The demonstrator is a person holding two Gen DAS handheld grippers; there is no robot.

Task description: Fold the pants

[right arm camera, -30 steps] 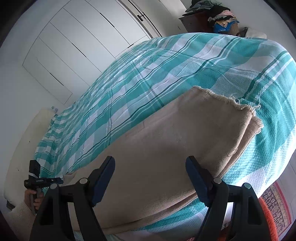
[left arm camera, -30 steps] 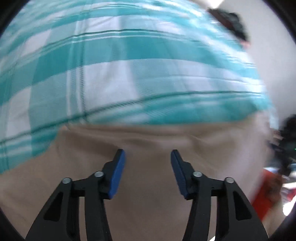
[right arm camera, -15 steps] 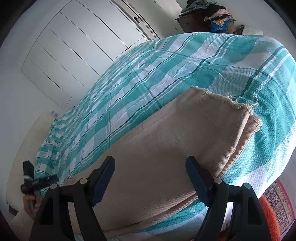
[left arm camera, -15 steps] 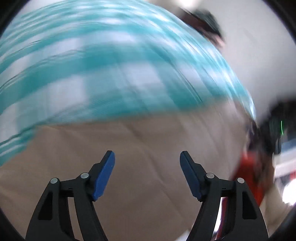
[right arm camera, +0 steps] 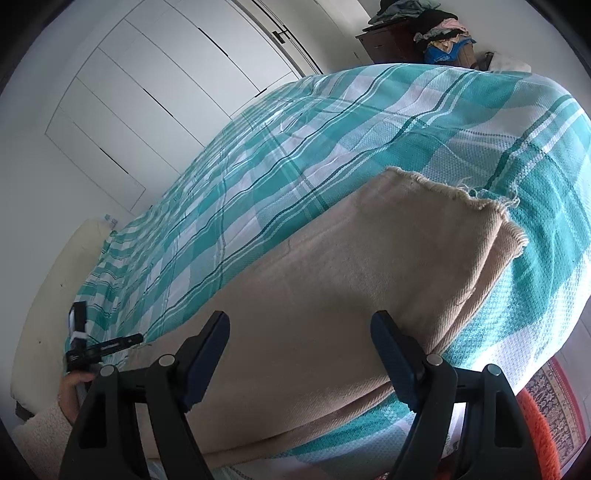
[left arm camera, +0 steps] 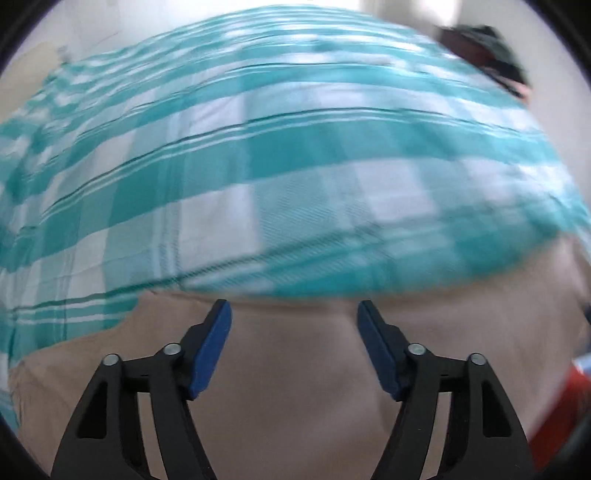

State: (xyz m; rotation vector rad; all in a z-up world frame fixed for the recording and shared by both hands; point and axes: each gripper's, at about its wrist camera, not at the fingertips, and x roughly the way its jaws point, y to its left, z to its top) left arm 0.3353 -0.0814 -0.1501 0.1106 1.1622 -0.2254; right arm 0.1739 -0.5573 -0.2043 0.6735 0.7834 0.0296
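Lying flat on the bed, the beige pants [right arm camera: 332, 280] are seen folded lengthwise, layers stacked, on the teal-and-white checked bedspread [right arm camera: 332, 140]. Frayed hems [right arm camera: 476, 201] are seen at the far right end, near the bed's right edge; the other end runs near left toward the left tool [right arm camera: 138, 338], glimpsed there in a sleeved hand [right arm camera: 72, 397].

Right tool [right arm camera: 300, 345]: released, jaws spread wide, nothing gripped, held over the near edge of the pants. Contact with the fabric cannot be told.

Left tool [left arm camera: 293, 332]: also released, blue pads [left arm camera: 210, 347] well apart, nothing between them. Beige fabric [left arm camera: 295, 387] fills the near part of the left wrist view, with the bedspread [left arm camera: 295, 166] beyond it. That view is motion-blurred, so fine detail is not readable.

White wardrobe doors [right arm camera: 166, 92] are seen far left. A dark cabinet [right arm camera: 391, 46] piled with clothes [right arm camera: 439, 27] stands past the far end of the bed. A red patterned rug [right arm camera: 554, 410] is visible near right on the floor.
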